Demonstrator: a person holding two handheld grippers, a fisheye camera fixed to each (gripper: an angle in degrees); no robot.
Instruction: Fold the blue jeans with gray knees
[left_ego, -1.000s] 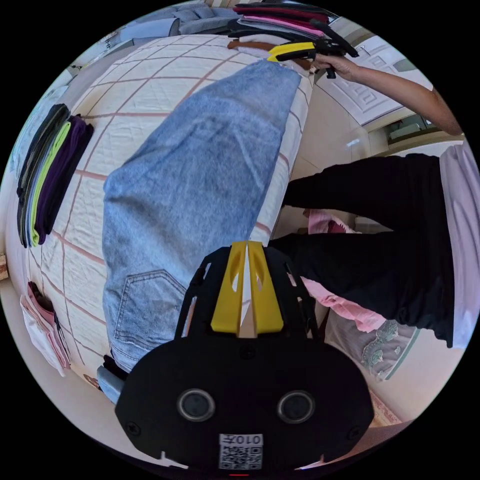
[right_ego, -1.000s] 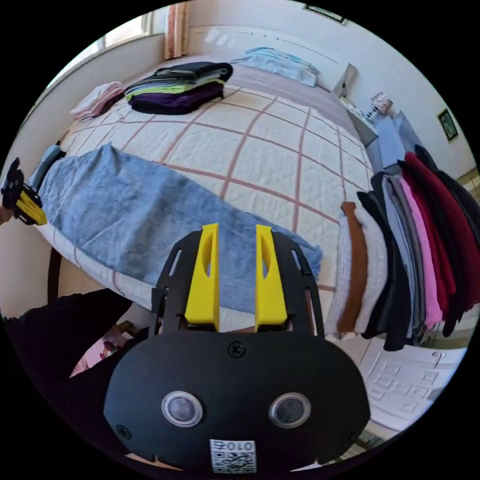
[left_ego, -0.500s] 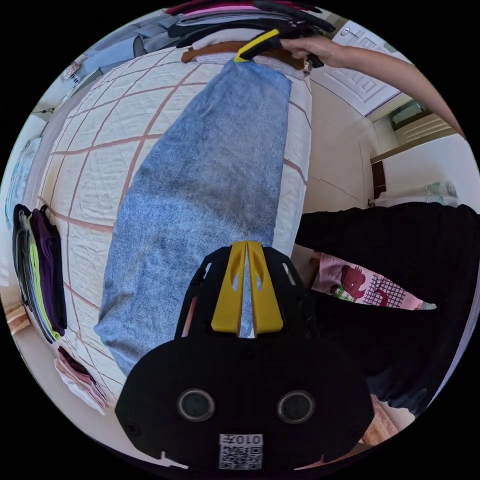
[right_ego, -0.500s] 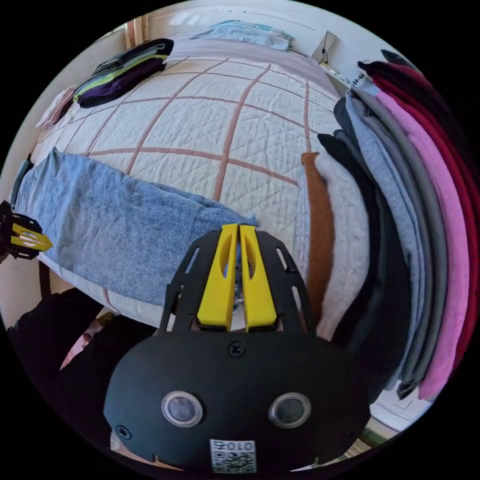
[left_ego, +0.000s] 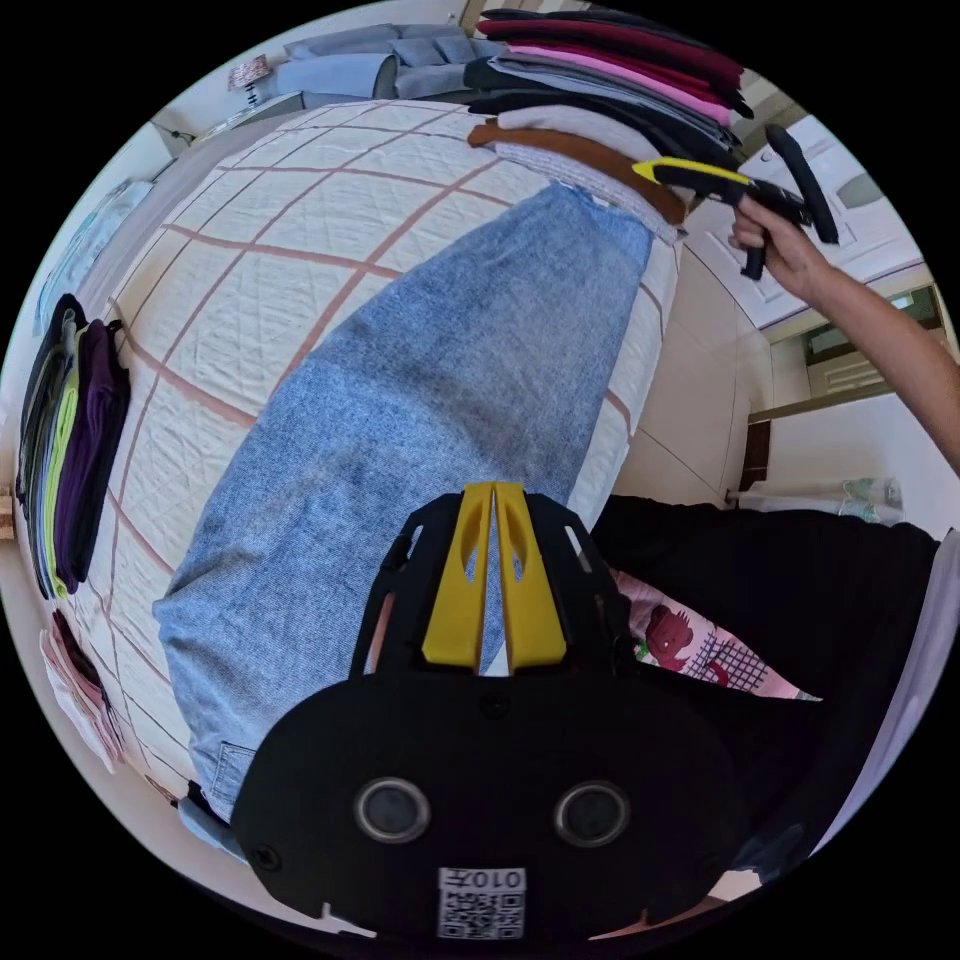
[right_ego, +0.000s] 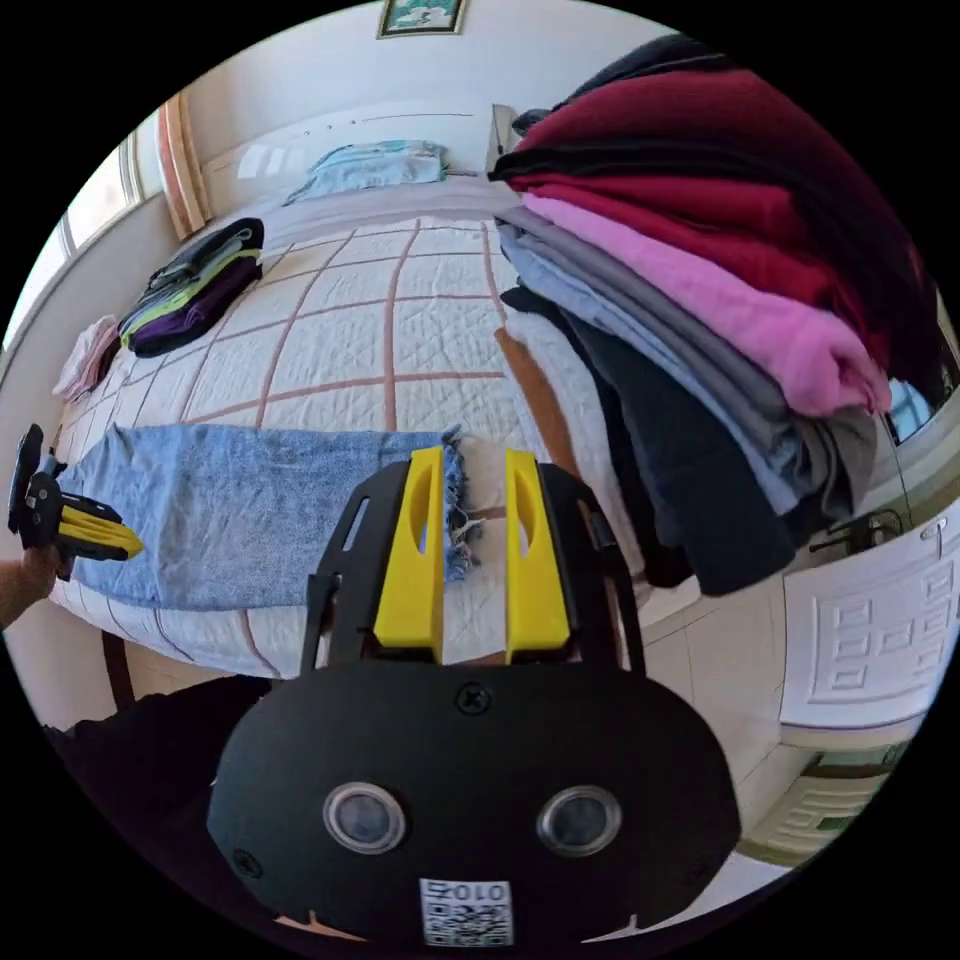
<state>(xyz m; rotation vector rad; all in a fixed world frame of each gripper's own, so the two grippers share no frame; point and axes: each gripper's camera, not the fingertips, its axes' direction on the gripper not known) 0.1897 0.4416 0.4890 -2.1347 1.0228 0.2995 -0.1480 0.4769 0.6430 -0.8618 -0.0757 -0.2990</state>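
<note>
Light blue jeans lie flat lengthwise, hem frayed.

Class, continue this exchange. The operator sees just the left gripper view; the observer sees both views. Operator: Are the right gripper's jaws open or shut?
Observer: Open. In the right gripper view, the right gripper has its jaws apart.
Operator: Is anything in the gap?
Observer: The frayed hem of the jeans shows there, lying flat on the bed.
Operator: What's on the wall beyond the bed?
Observer: A framed picture hangs above the headboard.
</note>
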